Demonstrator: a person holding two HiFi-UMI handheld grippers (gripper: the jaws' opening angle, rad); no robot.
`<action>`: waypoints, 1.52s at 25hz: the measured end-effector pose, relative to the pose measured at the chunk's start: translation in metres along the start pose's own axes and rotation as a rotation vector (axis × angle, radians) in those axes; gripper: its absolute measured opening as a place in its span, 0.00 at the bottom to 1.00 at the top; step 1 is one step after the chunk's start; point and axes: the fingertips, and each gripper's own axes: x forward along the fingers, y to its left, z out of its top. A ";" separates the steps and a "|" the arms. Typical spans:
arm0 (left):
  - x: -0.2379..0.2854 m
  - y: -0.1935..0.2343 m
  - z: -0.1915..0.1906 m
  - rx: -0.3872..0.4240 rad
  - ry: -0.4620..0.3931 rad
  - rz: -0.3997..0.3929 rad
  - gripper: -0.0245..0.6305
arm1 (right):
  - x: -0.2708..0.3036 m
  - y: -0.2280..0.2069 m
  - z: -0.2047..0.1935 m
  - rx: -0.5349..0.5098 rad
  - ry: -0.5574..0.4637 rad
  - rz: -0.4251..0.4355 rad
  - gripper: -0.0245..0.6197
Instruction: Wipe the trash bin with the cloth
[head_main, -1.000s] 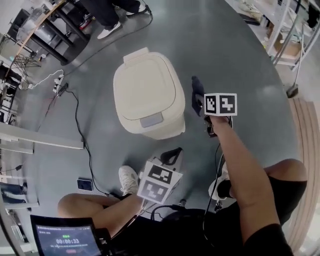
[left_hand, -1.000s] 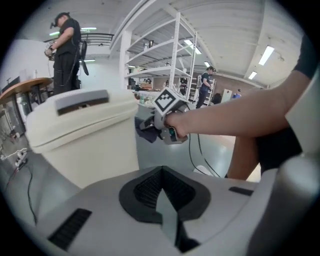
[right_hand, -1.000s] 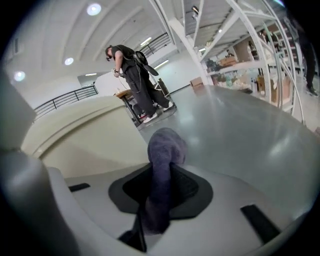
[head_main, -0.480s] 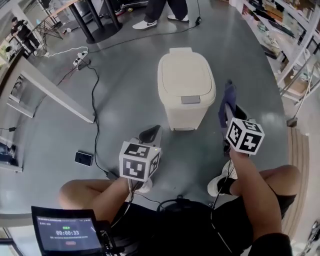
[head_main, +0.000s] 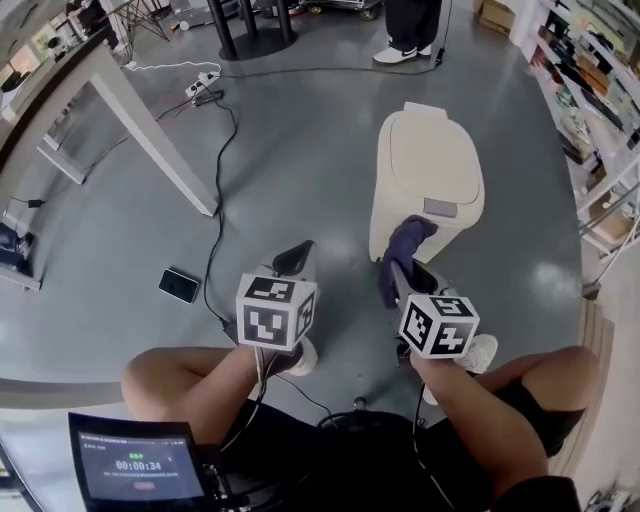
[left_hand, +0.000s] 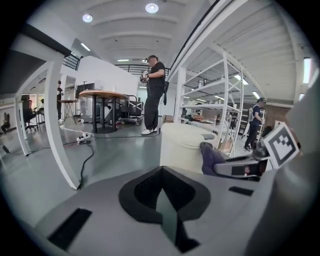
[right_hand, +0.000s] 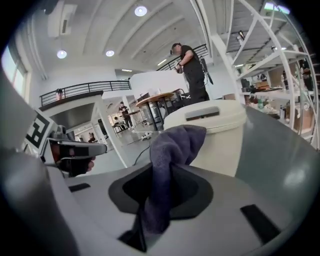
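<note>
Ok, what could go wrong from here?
1. The cloth hangs bunched from the right gripper, so the hard jaws might scrape the bin instead of wiping it.
2. Nothing steadies the bin: the left gripper is shut and clear of it, so a push could slide or tip it.

We've got a dark phone (head_main: 179, 285) lying flat on the grey floor (head_main: 300, 150), just beside a black cable (head_main: 215, 230) running up towards a white power strip (head_main: 200, 88). A slanted white table leg (head_main: 150, 135) stands left, and shelving (head_main: 600, 90) lines the right.
</note>
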 end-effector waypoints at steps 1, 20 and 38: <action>0.000 0.008 -0.001 -0.012 0.002 0.011 0.03 | 0.007 0.011 0.000 -0.004 0.005 0.023 0.18; 0.057 0.076 0.085 -0.061 -0.074 0.022 0.03 | 0.100 0.060 0.045 0.094 -0.079 0.017 0.18; 0.160 0.100 0.090 0.009 -0.054 -0.150 0.03 | 0.142 0.015 0.045 0.226 -0.161 -0.229 0.18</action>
